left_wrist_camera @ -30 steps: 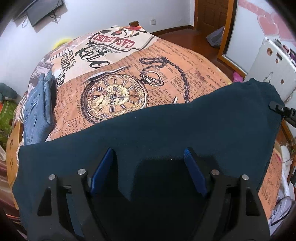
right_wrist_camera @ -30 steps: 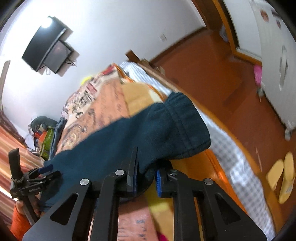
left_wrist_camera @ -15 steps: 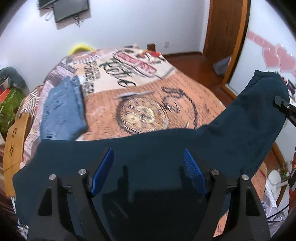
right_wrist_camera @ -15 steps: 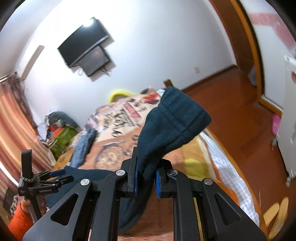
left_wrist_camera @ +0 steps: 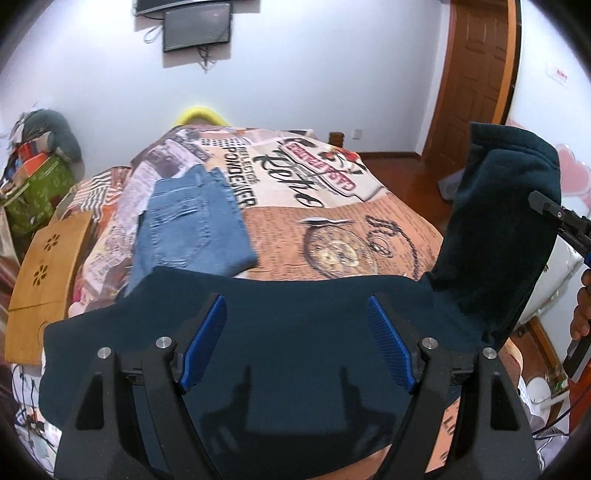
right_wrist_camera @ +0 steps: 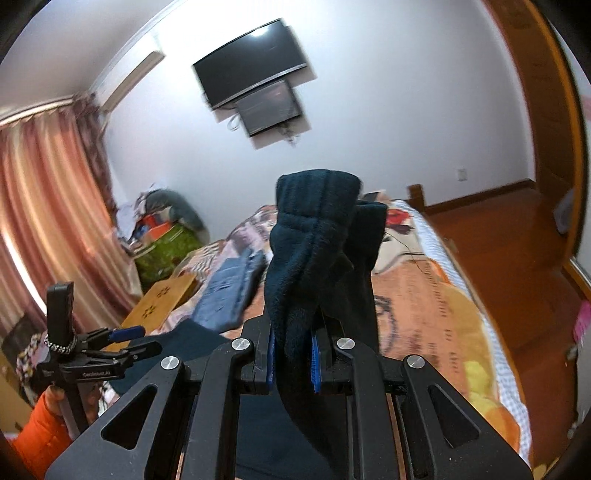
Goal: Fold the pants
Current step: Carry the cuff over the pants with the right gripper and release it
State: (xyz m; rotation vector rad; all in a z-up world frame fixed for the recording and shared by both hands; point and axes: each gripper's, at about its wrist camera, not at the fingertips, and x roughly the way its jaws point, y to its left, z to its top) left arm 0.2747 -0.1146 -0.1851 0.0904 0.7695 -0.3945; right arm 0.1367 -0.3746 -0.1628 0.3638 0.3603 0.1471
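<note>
Dark teal pants (left_wrist_camera: 314, 350) lie spread across the near end of the bed (left_wrist_camera: 332, 221). Their right end rises off the cover, and my right gripper (right_wrist_camera: 293, 332) is shut on that leg end, whose ribbed cuffs (right_wrist_camera: 317, 199) stand above the pads. In the left wrist view the right gripper (left_wrist_camera: 561, 218) shows at the far right edge beside the raised fabric. My left gripper (left_wrist_camera: 295, 301) hangs open over the flat part of the pants. Its blue pads (left_wrist_camera: 207, 339) are bare and its shadow falls on the cloth. The left gripper (right_wrist_camera: 136, 339) also appears low on the left in the right wrist view.
Folded blue jeans (left_wrist_camera: 192, 229) lie on the bed's left side beyond the pants. A wooden board (left_wrist_camera: 44, 266) and a green box (left_wrist_camera: 33, 195) stand left of the bed. A screen (left_wrist_camera: 195, 26) hangs on the far wall, with a wooden door (left_wrist_camera: 476, 74) to the right. An orange sleeve (right_wrist_camera: 40, 435) holds the left gripper.
Both grippers have risen and tipped up toward the far wall. The right one has carried the pants' leg end up off the bed and rolled upright. The left one stays open.
</note>
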